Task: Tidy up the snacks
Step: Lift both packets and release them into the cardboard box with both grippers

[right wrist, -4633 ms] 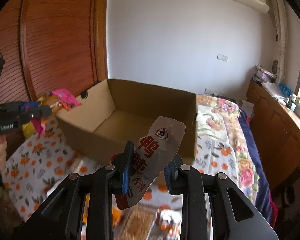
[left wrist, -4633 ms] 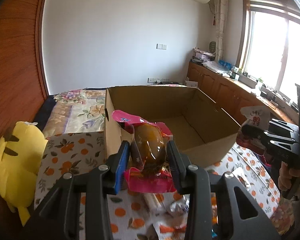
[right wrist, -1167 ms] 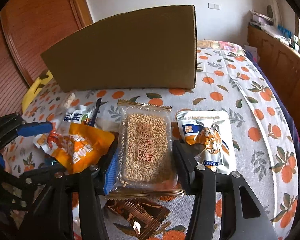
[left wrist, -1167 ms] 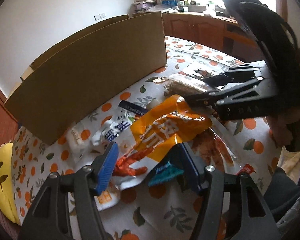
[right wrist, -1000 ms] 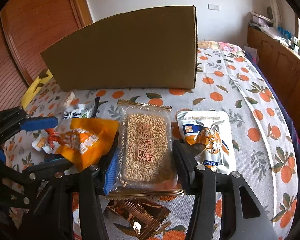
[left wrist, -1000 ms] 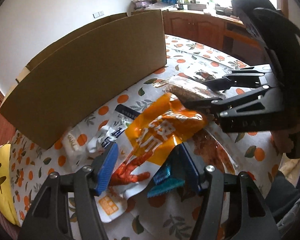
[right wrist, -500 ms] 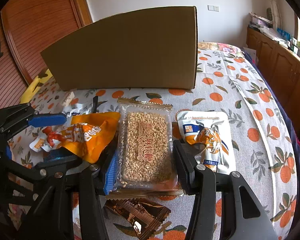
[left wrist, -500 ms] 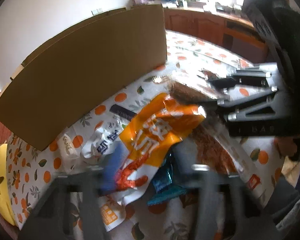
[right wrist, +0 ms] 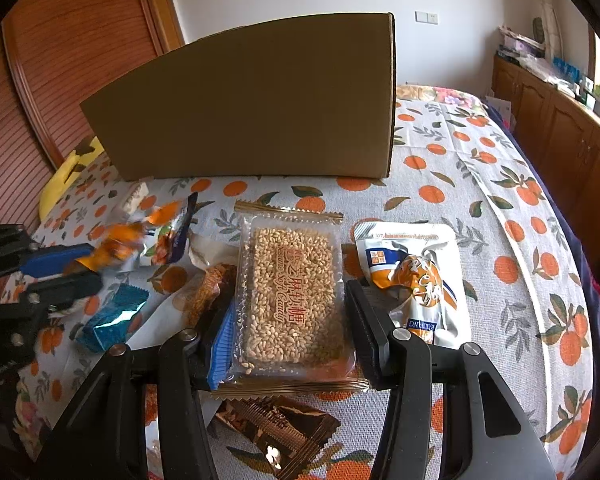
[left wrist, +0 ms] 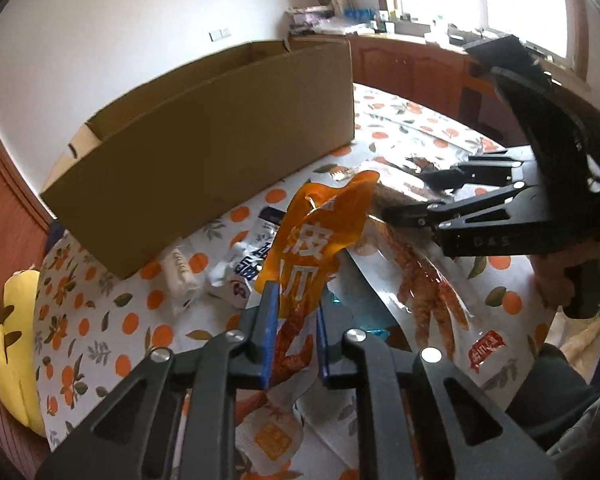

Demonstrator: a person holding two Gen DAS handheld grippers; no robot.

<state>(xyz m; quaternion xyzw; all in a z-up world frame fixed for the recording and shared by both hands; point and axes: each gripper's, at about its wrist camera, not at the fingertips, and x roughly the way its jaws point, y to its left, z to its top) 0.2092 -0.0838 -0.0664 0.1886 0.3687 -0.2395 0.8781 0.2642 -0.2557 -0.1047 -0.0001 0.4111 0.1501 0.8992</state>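
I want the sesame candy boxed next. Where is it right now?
In the right wrist view, the sesame candy lies bottom centre between the right tool's fingers, in front of the box, with a white pouch beside it.

The box [right wrist: 252,100] hides its inside; the orange packet [right wrist: 120,240], at nine o'clock, is blurred.

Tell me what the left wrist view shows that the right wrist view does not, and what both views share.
Only the left wrist view shows the left tool shut on the orange snack bag, and a clear pack of chicken feet.

Only the right wrist view shows the sesame candy pack between the right tool's fingers, and a white pouch beside it.

Both show the cardboard box and the orange-print cloth.
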